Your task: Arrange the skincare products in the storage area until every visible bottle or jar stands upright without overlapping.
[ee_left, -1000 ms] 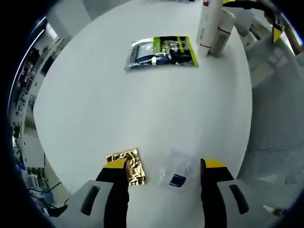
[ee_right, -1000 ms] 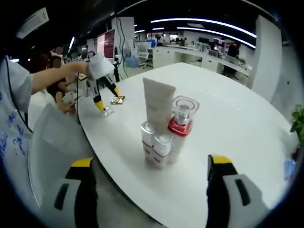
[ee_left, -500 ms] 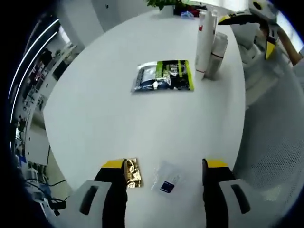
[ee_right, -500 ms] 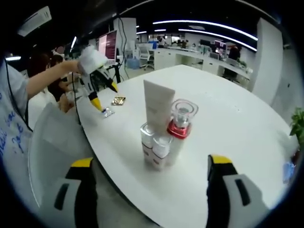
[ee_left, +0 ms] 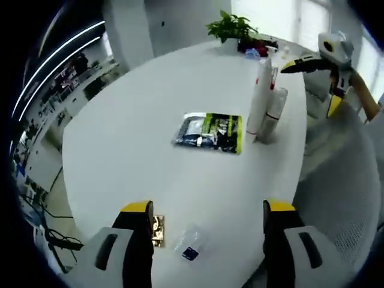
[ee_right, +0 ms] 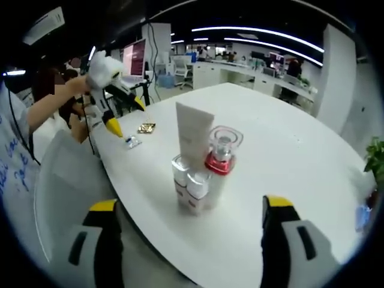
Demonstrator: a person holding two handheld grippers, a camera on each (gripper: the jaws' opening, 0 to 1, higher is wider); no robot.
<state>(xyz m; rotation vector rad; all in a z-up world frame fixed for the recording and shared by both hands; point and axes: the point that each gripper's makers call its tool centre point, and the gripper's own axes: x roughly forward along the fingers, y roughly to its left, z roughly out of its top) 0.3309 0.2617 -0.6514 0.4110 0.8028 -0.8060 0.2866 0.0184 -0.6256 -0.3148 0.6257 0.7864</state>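
Lifting away from the white round table (ee_left: 120,150), our left gripper (ee_left: 207,225) has risen since a second ago — the gold foil sachet (ee_left: 158,230) and clear sachet (ee_left: 189,247) now sit lower, untouched. Both claws gape, empty; the right gripper (ee_right: 189,231) hovers before the cluster: white tube (ee_right: 193,135), red-collared clear bottle (ee_right: 219,156), small white jars (ee_right: 191,191) — upright, touching. We judge the green-and-black flat packet (ee_left: 211,132) remains lying flat.

Left gripper (ee_left: 207,216) and right gripper (ee_right: 187,210) both gape, unloaded.

Bright overhead light, fisheye-warped edges
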